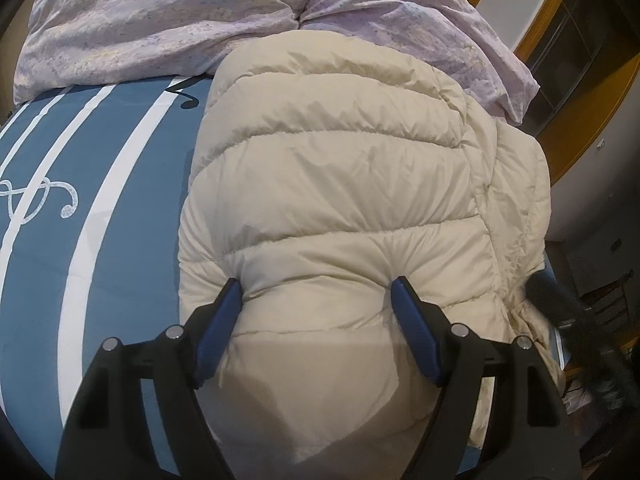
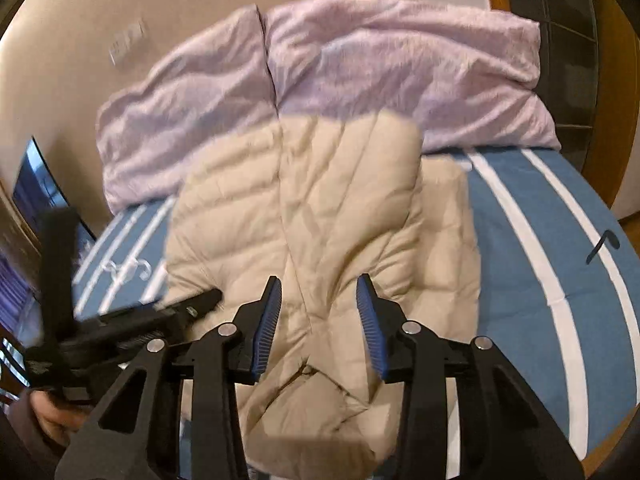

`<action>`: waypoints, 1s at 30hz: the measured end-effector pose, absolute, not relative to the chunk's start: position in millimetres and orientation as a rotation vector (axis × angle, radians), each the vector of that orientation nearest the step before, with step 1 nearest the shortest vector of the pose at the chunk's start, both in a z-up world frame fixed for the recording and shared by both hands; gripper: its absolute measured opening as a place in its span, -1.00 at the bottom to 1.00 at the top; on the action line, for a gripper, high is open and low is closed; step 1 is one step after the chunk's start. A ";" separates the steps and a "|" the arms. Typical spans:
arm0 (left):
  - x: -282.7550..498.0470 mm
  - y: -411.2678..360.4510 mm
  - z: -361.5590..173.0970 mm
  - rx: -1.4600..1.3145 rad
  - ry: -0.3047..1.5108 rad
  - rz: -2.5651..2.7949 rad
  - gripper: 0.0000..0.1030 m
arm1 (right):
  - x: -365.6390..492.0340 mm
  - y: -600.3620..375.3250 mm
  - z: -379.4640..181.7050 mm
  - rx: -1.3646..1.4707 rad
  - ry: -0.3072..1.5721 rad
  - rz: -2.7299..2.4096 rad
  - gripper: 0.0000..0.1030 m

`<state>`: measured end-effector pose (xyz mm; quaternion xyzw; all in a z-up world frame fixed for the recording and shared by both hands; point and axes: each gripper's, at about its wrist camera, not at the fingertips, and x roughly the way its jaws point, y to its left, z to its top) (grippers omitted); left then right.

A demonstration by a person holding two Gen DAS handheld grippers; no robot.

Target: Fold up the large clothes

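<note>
Cream puffer jacket (image 1: 340,184) lies folded on the striped bed (image 1: 100,200), lilac duvet (image 1: 160,20) at its 12 o'clock. Left gripper (image 1: 316,292): jaws wide, pressing into a padded bulge. Right gripper (image 2: 318,292): jaws part open, hovering, holding nothing. Judged step: flattening the fold. Next: grip near hem, fold again.

Left gripper (image 1: 316,286) clamped; right gripper (image 2: 318,286) parted.

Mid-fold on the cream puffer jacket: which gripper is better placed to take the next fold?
Left, probably. The left gripper already squeezes a bulge of the puffer jacket between its fingers. The right gripper sits over the jacket, pads seemingly clear of the fabric, its view blurred.
</note>
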<state>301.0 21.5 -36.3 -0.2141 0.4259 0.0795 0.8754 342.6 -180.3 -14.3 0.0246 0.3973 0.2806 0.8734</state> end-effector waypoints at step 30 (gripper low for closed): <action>352.1 21.6 -43.1 -0.147 0.802 0.247 0.50 | 372.2 -205.1 -35.3 -0.021 0.846 0.507 -0.48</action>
